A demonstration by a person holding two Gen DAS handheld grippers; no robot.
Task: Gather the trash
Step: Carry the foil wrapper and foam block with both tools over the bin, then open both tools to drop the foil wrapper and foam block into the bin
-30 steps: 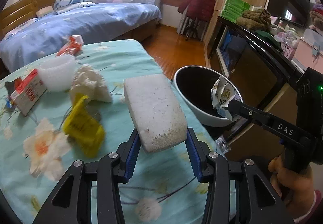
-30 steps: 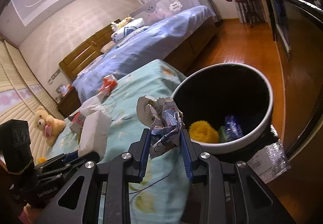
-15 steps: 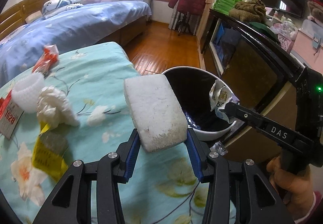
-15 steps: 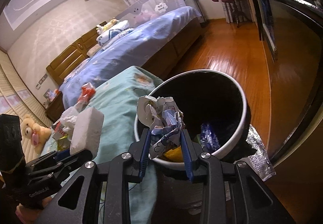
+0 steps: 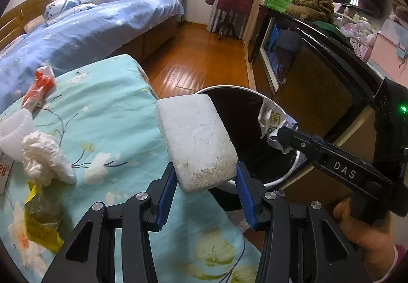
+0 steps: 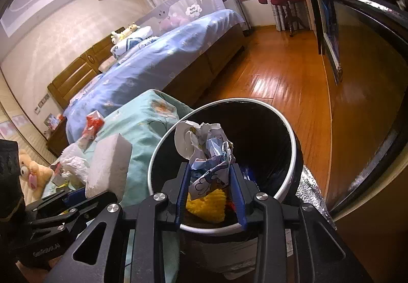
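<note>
Trash from the floral bedspread (image 5: 107, 114) was carried to the black bin (image 6: 285, 130) over the past second: the crumpled wrapper (image 6: 207, 153), earlier short of the rim, was now held above the bin's mouth. The right gripper (image 6: 210, 192) was just being opened around it, so its drop looked imminent. The white foam block (image 5: 196, 140) was still clamped in the left gripper (image 5: 205, 188), brought beside the rim.

The foam block (image 5: 196, 140) hides the near-left rim of the trash bin (image 5: 285, 176). The crumpled wrapper (image 6: 206, 155) covers part of the bin's contents. The yellow packet (image 5: 38, 227) is blurred; its print is unreadable.
</note>
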